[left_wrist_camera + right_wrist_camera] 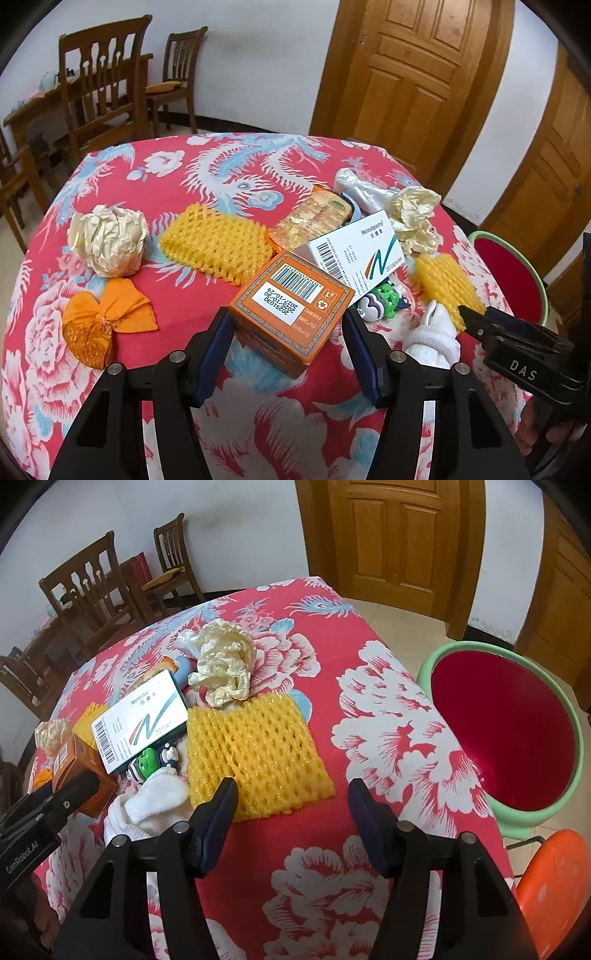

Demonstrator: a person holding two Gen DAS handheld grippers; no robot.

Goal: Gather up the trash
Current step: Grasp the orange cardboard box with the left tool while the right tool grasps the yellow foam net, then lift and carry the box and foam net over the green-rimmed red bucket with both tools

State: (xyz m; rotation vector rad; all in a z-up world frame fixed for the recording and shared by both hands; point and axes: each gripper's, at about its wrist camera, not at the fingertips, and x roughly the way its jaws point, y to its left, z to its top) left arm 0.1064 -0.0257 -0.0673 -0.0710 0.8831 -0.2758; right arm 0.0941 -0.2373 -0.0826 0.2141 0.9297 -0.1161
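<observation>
My left gripper point(288, 325) is open, its fingers on either side of an orange box point(291, 310) with a barcode, which rests on the red floral tablecloth point(184, 155). My right gripper point(291, 794) is open over the near edge of a yellow foam fruit net point(255, 753); it shows in the left wrist view point(469, 317) at that net point(447, 284). A white medicine box point(354, 251) leans behind the orange box. Crumpled paper balls point(109, 240) point(225, 661), another yellow net point(218, 243), an orange net wrapper point(99, 321) and a snack packet point(314, 218) lie around.
A green bin with a red inside point(506, 731) stands on the floor right of the table, beside an orange stool point(554, 886). A white sock point(147, 808) and a small toy point(147, 764) lie by the boxes. Wooden chairs point(99, 81) and doors point(406, 66) stand behind.
</observation>
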